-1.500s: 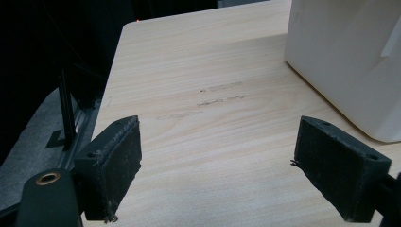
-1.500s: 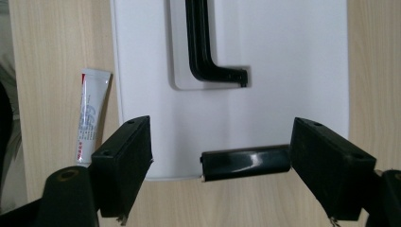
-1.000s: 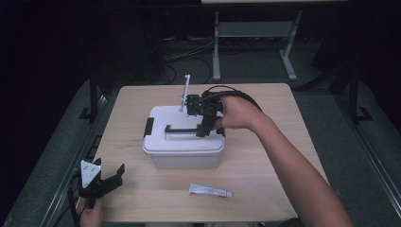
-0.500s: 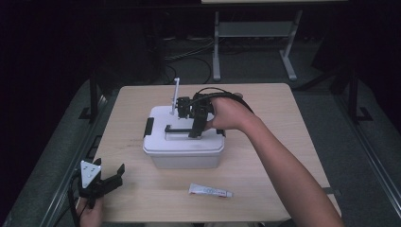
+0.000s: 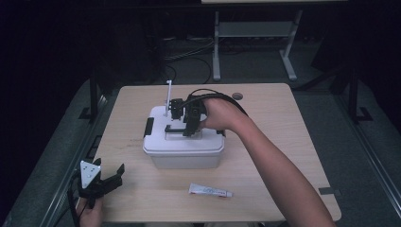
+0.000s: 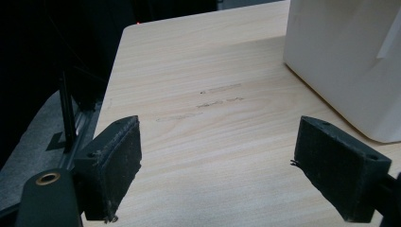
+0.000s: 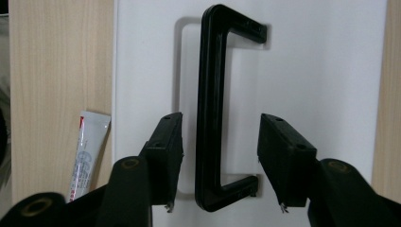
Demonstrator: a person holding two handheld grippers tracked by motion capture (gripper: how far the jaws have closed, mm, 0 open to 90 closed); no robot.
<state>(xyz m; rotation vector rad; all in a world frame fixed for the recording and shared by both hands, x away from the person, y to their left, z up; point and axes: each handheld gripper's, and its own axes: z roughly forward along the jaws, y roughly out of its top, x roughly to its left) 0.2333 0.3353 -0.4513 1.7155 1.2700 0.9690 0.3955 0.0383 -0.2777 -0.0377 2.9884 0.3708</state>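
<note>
Your right gripper (image 7: 220, 161) has been closing, jaws straddling the box (image 5: 184, 146) handle (image 7: 210, 109), untouched, for lifting; left gripper (image 6: 231, 165) idles, spread.

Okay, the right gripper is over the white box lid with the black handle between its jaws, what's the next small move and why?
Probably finish closing the right gripper on the black handle. Its jaws have just been closing and stand on either side of the bar, but gaps remain on both sides, so the pads don't press yet. The white box sits flat on the table, ready for a lift once gripped.

Bright lit tabletop, dark surroundings, sharp focus
</note>
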